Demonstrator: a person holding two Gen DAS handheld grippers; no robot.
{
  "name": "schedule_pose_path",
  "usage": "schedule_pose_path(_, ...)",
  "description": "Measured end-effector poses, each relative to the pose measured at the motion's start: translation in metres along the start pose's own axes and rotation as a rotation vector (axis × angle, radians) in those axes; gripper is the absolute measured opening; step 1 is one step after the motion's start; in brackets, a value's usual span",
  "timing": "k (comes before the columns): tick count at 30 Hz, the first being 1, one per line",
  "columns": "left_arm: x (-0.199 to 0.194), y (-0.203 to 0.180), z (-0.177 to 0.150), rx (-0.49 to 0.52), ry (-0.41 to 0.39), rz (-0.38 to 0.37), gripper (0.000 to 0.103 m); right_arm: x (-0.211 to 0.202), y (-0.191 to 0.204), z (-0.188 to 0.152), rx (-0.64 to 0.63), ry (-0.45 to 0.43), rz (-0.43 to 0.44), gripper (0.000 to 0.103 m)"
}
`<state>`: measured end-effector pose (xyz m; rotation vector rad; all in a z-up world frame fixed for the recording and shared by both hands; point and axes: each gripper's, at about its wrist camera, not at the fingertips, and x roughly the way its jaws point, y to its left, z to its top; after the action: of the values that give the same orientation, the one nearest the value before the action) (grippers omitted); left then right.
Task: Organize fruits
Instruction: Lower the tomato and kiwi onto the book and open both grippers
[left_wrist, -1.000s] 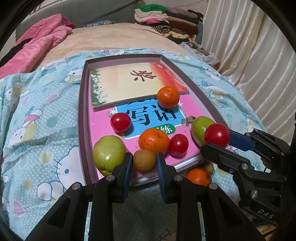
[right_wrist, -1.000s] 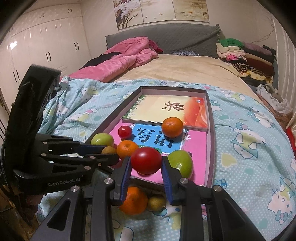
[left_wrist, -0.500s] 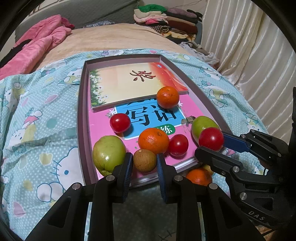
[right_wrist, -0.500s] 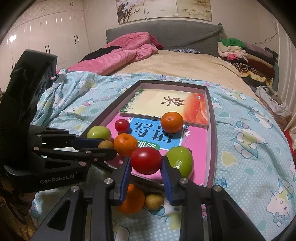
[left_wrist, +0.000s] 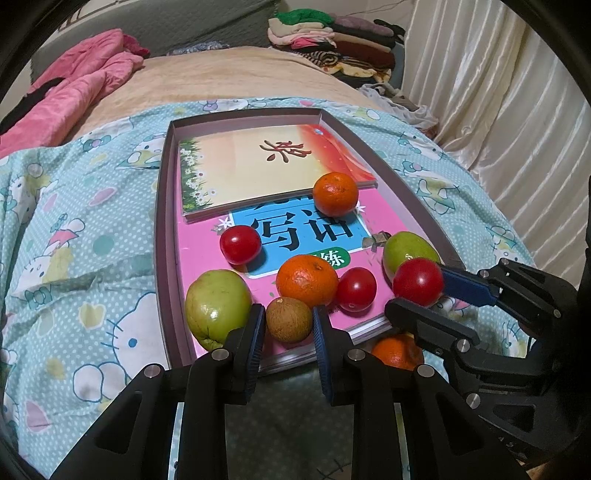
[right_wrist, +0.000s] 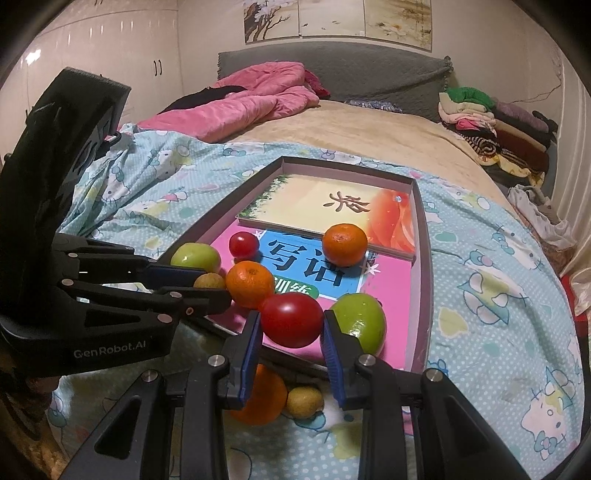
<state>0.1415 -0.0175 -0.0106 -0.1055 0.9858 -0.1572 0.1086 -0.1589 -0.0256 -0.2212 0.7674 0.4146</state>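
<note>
The left gripper clamps a small brown fruit between its pads, at the near edge of the tray. The right gripper clamps a red tomato over the same near edge, at 3 o'clock from the brown fruit in the left wrist view.

Already on the pink book in the tray: a green fruit at 9 o'clock from the brown fruit, an orange at 12 o'clock, a second tomato at 2 o'clock, a third tomato farther back, a second orange at the far book's edge, and a second green fruit at 3 o'clock from the held tomato.

Procedure:
1. Lower each fruit onto a bare patch of the book before releasing. Round fruit probably rolls on the glossy cover.
2. Keep the two grippers apart; they work close together.
3. Avoid nudging the neighbouring fruit.

Not determinable: whether either held fruit touches the book. An orange and a small yellowish fruit lie on the quilt outside the tray, partly hidden behind the right gripper's fingers. The tray's near rim is covered by both grippers.
</note>
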Motion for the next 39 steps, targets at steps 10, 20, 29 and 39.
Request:
schedule_pose_path(10, -0.001, 0.0, 0.001, 0.001, 0.001, 0.001, 0.026, 0.001, 0.0, -0.001, 0.01, 0.009, 0.009, 0.033)
schedule_pose_path(20, -0.001, 0.0, 0.0, -0.002, 0.001, 0.0, 0.026, -0.002, -0.001, 0.0, 0.015, -0.011, -0.013, 0.035)
schedule_pose_path(29, -0.005, 0.0, 0.0, -0.008, -0.005, 0.003, 0.027, -0.005, -0.004, 0.001, 0.04, -0.02, -0.006, 0.042)
schedule_pose_path(39, -0.01, -0.002, -0.001, -0.003, -0.01, -0.001, 0.033, -0.01, -0.009, 0.002, 0.07, -0.032, -0.004, 0.051)
